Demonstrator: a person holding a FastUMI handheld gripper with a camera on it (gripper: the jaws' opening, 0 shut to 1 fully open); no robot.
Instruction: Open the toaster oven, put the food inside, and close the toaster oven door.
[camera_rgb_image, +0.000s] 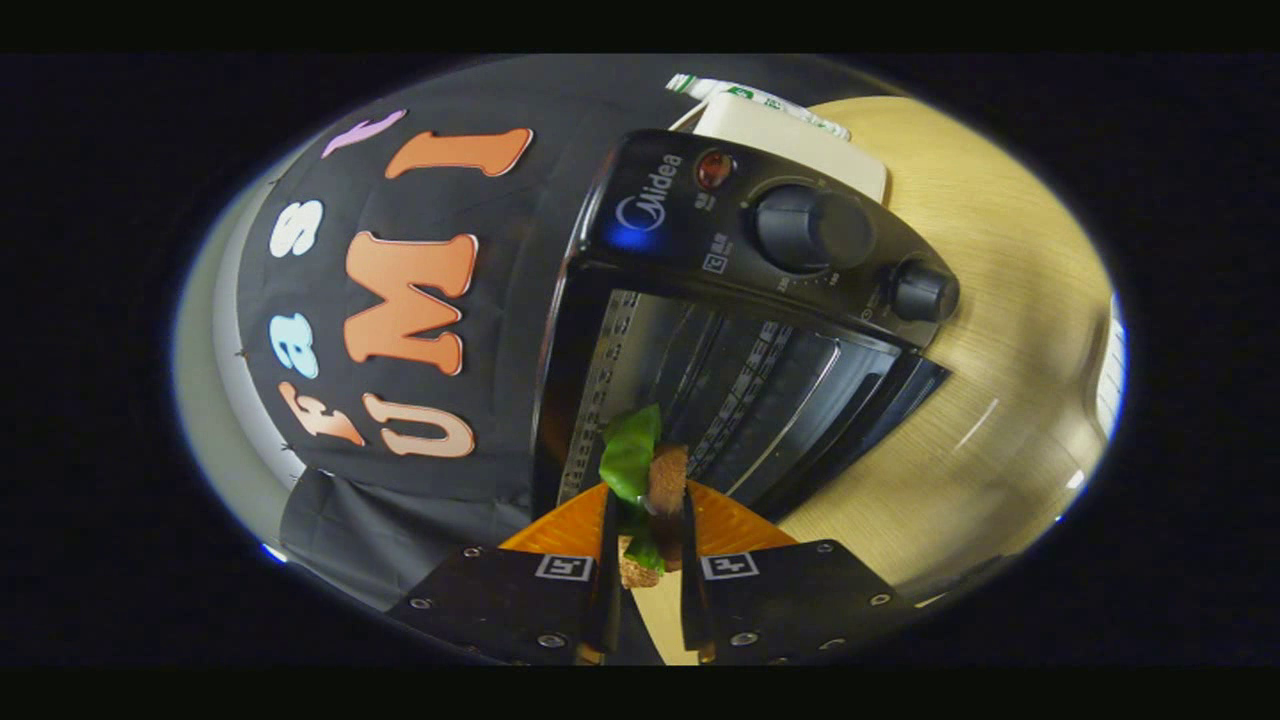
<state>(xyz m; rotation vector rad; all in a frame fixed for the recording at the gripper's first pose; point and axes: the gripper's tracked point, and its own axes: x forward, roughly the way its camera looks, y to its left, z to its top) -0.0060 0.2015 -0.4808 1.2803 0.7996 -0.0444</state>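
A pale wood-grain bench (1000, 330) carries a glossy black toaster oven (760, 330), its door down and ribbed metal cavity exposed. The gripper (645, 560) has its fingers clamped on the food (655, 480), a brown bread slice with a green leaf, just before the opening. Two round knobs (810, 228) sit on the oven's panel, with a cream rectangular box (790, 140) behind.

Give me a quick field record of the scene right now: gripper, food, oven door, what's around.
gripper: shut on the sandwich, both fingers pressing its sides
sandwich: brown bread with a green leaf sticking out, held between the fingers
toaster oven: just beyond the fingers, cavity facing the gripper
oven door: open
control knobs: two on the oven's panel
table: light wood, oven resting on it
food placement: not yet inside
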